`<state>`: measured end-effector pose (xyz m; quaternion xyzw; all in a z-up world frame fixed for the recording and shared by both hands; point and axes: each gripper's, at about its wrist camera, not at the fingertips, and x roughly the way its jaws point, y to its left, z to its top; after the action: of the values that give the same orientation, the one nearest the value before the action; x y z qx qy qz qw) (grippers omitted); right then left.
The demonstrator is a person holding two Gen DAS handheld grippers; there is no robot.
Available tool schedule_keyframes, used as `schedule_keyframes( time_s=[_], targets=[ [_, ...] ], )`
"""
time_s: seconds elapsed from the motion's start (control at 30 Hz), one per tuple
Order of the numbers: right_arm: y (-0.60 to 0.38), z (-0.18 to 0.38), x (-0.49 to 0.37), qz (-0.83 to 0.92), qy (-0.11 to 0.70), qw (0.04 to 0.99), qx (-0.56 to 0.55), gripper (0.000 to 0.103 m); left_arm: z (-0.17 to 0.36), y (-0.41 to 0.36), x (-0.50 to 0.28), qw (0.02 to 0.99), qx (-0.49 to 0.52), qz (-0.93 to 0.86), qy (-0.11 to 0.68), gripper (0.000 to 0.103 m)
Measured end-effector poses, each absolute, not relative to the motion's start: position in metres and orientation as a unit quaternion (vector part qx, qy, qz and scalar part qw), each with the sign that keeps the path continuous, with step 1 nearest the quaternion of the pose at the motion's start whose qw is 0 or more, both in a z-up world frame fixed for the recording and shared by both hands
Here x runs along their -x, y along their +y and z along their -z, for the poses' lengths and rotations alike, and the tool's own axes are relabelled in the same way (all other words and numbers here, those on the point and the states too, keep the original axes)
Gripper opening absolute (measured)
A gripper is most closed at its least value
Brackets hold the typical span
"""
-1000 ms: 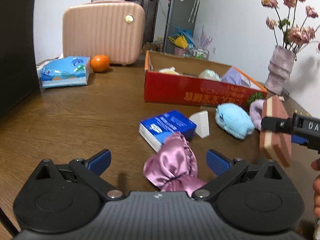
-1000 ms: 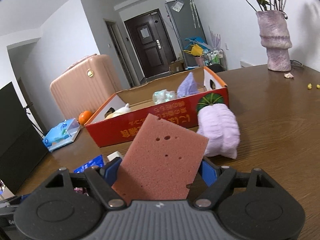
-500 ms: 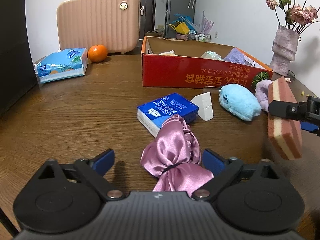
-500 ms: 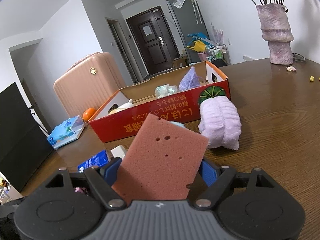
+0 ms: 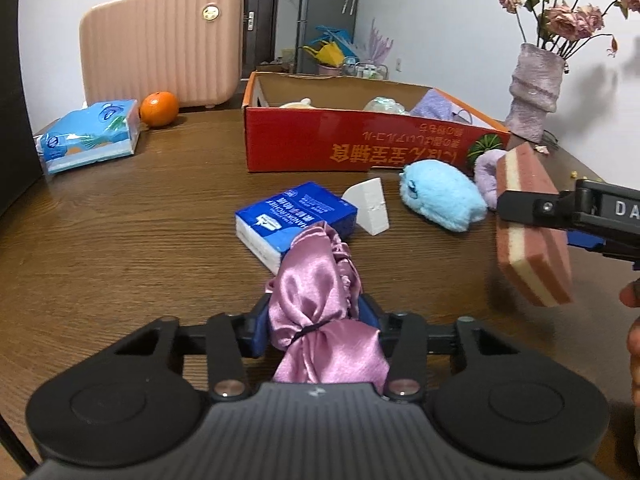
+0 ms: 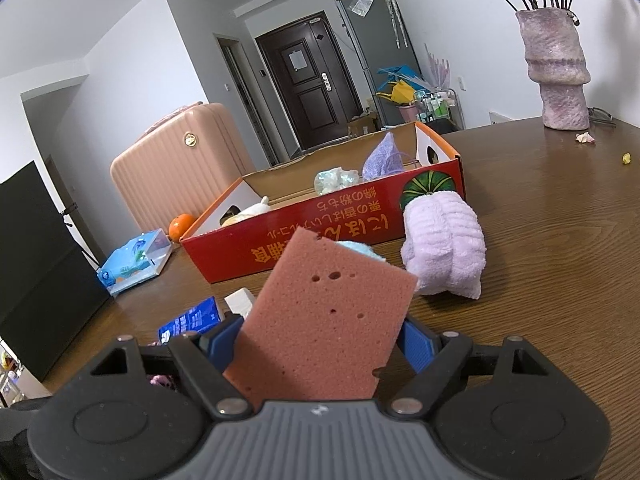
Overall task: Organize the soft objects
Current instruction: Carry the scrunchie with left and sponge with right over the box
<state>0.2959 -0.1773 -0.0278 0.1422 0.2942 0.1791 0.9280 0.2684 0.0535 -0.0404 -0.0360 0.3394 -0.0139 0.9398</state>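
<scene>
Both claws are loaded up right now. The left claw (image 5: pixel 316 320) is pinching shut around the pink satin scrunchie (image 5: pixel 320 300) at bottom centre of its view, fingers closed in on the bunched middle, which makes sense since that's the only part with enough bulk to hang onto. The right claw (image 6: pixel 320 344) is clamping the pink sponge (image 6: pixel 324 320) by its lower end, so most of the slab is sticking up and tilting; from the left view it's hanging at the right edge, clear of the counter.

My guess is both are heading for the red cardboard box (image 5: pixel 360 144) sitting in the upper middle, since there's already some soft stuff lying inside it. Waiting in front of it: a blue plush (image 5: pixel 440 196), a lilac fuzzy thing (image 6: pixel 444 252) touching the box's front corner, and a white wedge sponge (image 5: pixel 370 206) just beside a blue tissue pack (image 5: pixel 296 216).

The counter (image 5: pixel 120 220) is dark wood grain, a bit glossy. Over at the left there's a bigger tissue pack (image 5: pixel 90 136) and an orange (image 5: pixel 159 109), with a pink suitcase (image 5: pixel 160 44) behind. Vase of dried flowers (image 6: pixel 558 68) at upper right, dark door (image 6: pixel 304 84) and a fridge down the hall.
</scene>
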Motion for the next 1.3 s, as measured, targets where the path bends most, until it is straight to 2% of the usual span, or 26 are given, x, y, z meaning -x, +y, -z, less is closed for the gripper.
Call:
schedule_keyframes(
  time_s=[0.23,1.3],
  targets=[
    [-0.176,0.029,-0.296,-0.180,0.295,0.928,-0.138,0.082,0.036,0.048,-0.262,0.945,0.036,0.026,0.324,0.039],
    [-0.162,-0.016,-0.302,-0.175,0.223,0.957,-0.063,0.082,-0.028,0.037,-0.282,0.973,0.046,0.028,0.225,0.039]
  ],
)
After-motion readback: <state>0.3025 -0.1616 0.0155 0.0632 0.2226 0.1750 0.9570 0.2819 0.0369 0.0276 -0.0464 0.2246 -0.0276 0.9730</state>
